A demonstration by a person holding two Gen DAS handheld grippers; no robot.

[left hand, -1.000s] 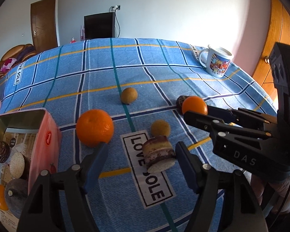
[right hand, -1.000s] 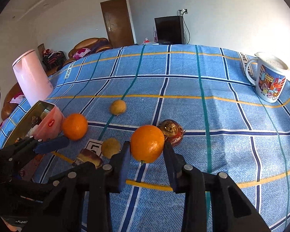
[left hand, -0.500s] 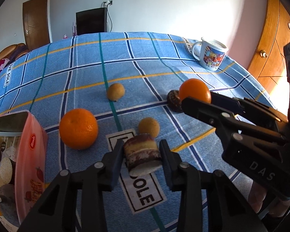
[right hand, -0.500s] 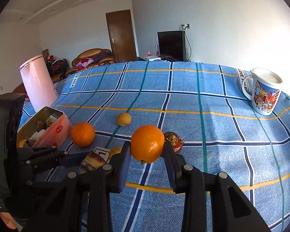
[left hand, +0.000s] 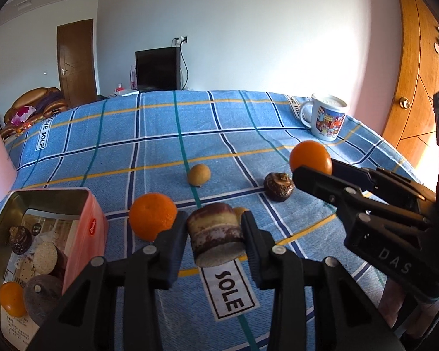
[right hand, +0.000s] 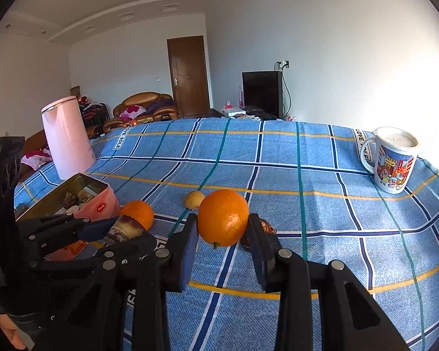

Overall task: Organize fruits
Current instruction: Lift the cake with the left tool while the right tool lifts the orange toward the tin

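Observation:
My left gripper (left hand: 214, 234) is shut on a brown and cream cut stump of sugarcane (left hand: 215, 235) and holds it above the blue checked cloth; it also shows in the right wrist view (right hand: 123, 228). My right gripper (right hand: 222, 235) is shut on an orange (right hand: 223, 218), lifted off the cloth; this orange also shows in the left wrist view (left hand: 310, 158). A second orange (left hand: 152, 215) lies next to the pink tin (left hand: 86, 231), which holds several fruits. A small tan fruit (left hand: 199, 174) and a dark brown fruit (left hand: 279, 186) lie on the cloth.
A printed mug (right hand: 393, 163) stands at the far right of the table. A pink kettle (right hand: 65, 137) stands at the far left behind the tin. A wooden door (left hand: 418, 67) is close on the right.
My left gripper closed on the sugarcane piece and lifted it off the cloth. My right gripper rose with its orange. Both cameras now look higher.

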